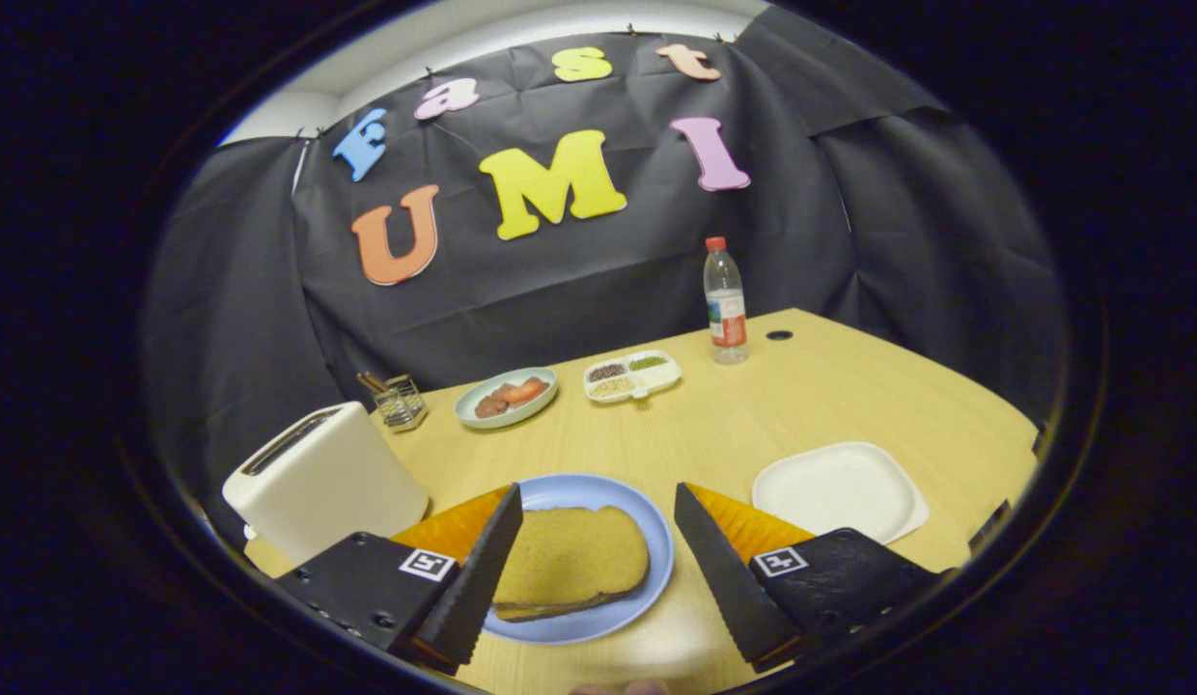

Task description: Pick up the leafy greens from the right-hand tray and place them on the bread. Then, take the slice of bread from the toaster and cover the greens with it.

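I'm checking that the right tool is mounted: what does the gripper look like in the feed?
The gripper has two wedge-shaped fingers that taper forward, their inner faces ribbed. Each sits on a dark block with screw heads and a small square black-and-white marker tag. The fingers stand open. No cables are visible.

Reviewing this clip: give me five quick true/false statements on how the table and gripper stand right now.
1. The gripper is open. True.
2. Bread lies on the blue plate between the fingers. True.
3. The white tray holds leafy greens. False: it looks bare.
4. The bottle lies on its side. False: it stands upright by the wall.
5. The toaster stands beside the blue plate. True.
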A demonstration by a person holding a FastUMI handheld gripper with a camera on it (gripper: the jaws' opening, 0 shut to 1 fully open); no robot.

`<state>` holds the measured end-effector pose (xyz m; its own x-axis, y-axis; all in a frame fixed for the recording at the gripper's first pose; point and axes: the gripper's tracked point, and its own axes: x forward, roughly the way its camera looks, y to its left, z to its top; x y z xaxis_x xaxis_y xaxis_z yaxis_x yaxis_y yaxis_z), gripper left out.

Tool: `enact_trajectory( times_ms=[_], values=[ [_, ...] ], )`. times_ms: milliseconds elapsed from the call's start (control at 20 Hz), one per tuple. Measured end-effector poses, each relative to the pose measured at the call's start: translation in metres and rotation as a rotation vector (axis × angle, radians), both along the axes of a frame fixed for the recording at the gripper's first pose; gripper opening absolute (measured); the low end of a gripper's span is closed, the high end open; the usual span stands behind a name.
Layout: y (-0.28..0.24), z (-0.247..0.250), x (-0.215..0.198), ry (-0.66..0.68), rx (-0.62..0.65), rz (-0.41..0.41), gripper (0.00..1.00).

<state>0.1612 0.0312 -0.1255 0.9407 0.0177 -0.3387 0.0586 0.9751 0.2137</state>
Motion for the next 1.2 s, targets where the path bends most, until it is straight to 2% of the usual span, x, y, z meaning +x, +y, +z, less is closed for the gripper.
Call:
enact_trajectory(
  times_ms=[200,450,850,1200],
  values=[
    [-0.015,0.058,-0.027,-0.123,-0.132,-0.019,0.96],
    [-0.023,0.112,-0.08,-0.24,-0.201,-0.042,0.96],
    [-0.01,0.117,-0.149,-0.294,-0.206,-0.034,0.96],
    [0.0,0.12,-0.164,-0.308,-0.227,-0.014,0.96]
  ],
)
